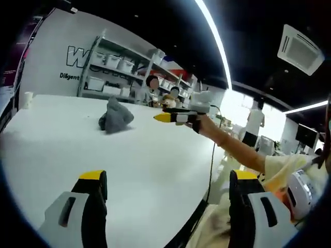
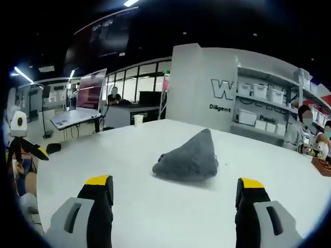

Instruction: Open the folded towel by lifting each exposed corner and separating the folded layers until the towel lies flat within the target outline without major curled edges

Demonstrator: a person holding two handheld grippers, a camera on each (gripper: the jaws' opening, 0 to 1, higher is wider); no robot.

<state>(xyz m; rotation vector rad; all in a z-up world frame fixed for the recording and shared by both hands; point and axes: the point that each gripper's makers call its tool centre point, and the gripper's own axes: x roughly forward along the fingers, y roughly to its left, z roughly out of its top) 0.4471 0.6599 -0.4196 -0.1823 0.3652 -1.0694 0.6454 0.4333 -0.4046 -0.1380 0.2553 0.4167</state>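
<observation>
Both tongs gape wide and empty: the left tongs [image 1: 168,188] and the right tongs [image 2: 176,194] hover above a smooth white surface [image 2: 155,206]. A soft grey towel [image 2: 189,157] sits near its middle, bunched into a rumpled peak. Behind stand white shelves [image 2: 269,111] of storage bins.

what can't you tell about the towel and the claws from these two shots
- Towel: bunched in a heap in the right gripper view, so its corners, fold layers and far side are hidden by its own bulk.
- Towel in the left gripper view: too small for any detail.
- Target outline: none can be made out on the white table.
- Right claw in the left gripper view: too small to judge its jaws.
</observation>
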